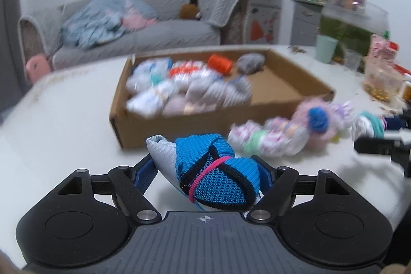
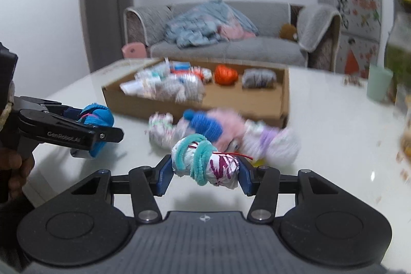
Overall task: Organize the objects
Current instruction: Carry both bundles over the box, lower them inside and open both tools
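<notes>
Both hands are loaded. The left claw is clamped on a blue knit sock bundle bound with a pink band, and the right claw is clamped on a white sock bundle wrapped in a teal fuzzy tie. Both bundles look to hang clear of the white table.

The cardboard box lies at twelve o'clock from the left claw, its left half already packed with rolled socks, the right half mostly bare. A loose heap of bundles waits on the table between the right claw and the box.

The worry I'd have is the two claws meeting: they sit close, the left one at about nine o'clock of the right, and both seem bound for the same box. The blue bundle is gripped toward one end, so it could swing or slip out. The teal tie looks loose and might snag the box wall. Carried low, either load could plough through the heap.
</notes>
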The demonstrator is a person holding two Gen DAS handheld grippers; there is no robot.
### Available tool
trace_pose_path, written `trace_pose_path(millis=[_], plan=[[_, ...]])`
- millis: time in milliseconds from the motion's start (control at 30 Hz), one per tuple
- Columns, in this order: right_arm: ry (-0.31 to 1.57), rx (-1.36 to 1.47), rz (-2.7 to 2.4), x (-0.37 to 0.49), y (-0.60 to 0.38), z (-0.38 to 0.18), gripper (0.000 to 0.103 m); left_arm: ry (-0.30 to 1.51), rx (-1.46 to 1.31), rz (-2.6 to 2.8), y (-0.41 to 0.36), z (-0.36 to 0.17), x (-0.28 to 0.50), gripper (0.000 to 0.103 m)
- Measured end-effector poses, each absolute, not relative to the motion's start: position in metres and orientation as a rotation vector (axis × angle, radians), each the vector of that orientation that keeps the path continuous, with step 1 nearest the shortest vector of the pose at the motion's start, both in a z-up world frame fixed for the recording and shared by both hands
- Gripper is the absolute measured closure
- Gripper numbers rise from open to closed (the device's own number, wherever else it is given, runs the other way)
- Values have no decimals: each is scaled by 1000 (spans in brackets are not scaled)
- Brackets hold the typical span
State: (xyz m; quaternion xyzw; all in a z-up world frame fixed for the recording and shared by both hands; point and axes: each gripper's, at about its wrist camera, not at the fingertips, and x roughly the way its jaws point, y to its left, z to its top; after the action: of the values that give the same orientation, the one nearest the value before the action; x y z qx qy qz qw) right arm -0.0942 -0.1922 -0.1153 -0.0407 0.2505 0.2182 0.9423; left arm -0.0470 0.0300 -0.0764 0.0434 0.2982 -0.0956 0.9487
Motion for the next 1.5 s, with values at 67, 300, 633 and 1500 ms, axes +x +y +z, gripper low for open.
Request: trace_pose_path(millis=[67,300,633,1500], plan=[[479,-116,469,-91,-202,-97,55,577,126,-238,26,-58,-47,22],[360,-303,600,-53,-222,-28,55,478,306,-464,3,7,-15,22],[395,-520,755,50,-201,-17,55,487,452,-599,-49,20,85,22],[712,-578,898,193,-160,-134,55,805,409,-623,-48,-107,223,21]])
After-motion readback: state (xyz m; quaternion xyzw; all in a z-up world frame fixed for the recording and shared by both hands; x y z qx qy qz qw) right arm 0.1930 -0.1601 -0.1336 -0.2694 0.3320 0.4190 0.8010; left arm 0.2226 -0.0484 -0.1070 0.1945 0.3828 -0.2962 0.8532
